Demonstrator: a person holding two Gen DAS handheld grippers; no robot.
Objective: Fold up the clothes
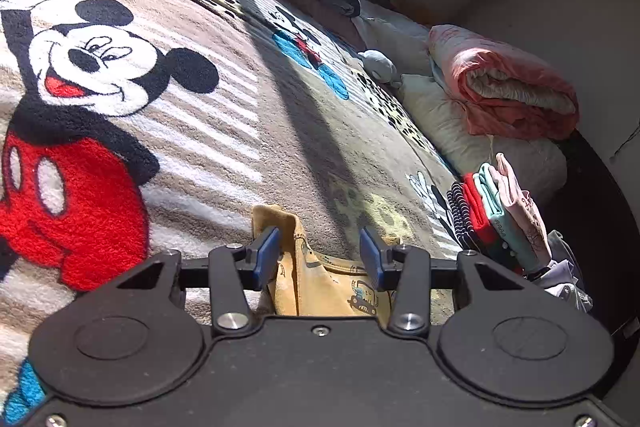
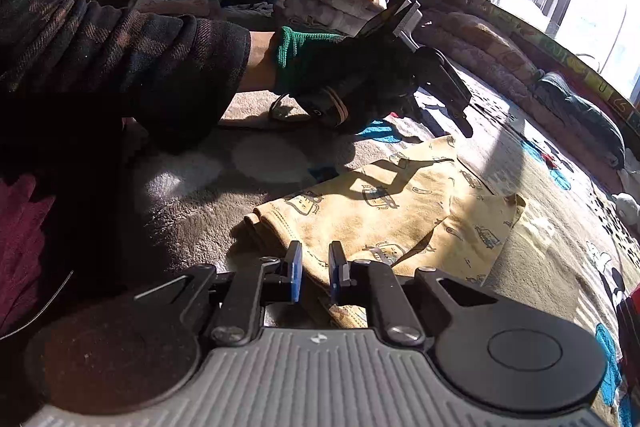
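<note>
Right gripper point(image 2: 315, 273), blue pads narrowly apart, straddles the rolled near hem of the small yellow cotton garment with car prints point(image 2: 404, 215); I can't tell if it's pinching yet. Left gripper point(image 1: 320, 255) is spread wide over another edge of the same cloth, gripping nothing. Garment lies flat mid-blanket on the grey Mickey Mouse fleece blanket point(image 1: 224, 131). I'd pinch both edges squarely, lift evenly, then fold. Folded clothes stack point(image 1: 496, 215) sits at the blanket's right edge.

Left claw point(image 1: 319, 253) wide apart, right claw point(image 2: 316, 271) narrowly parted, both low.
</note>
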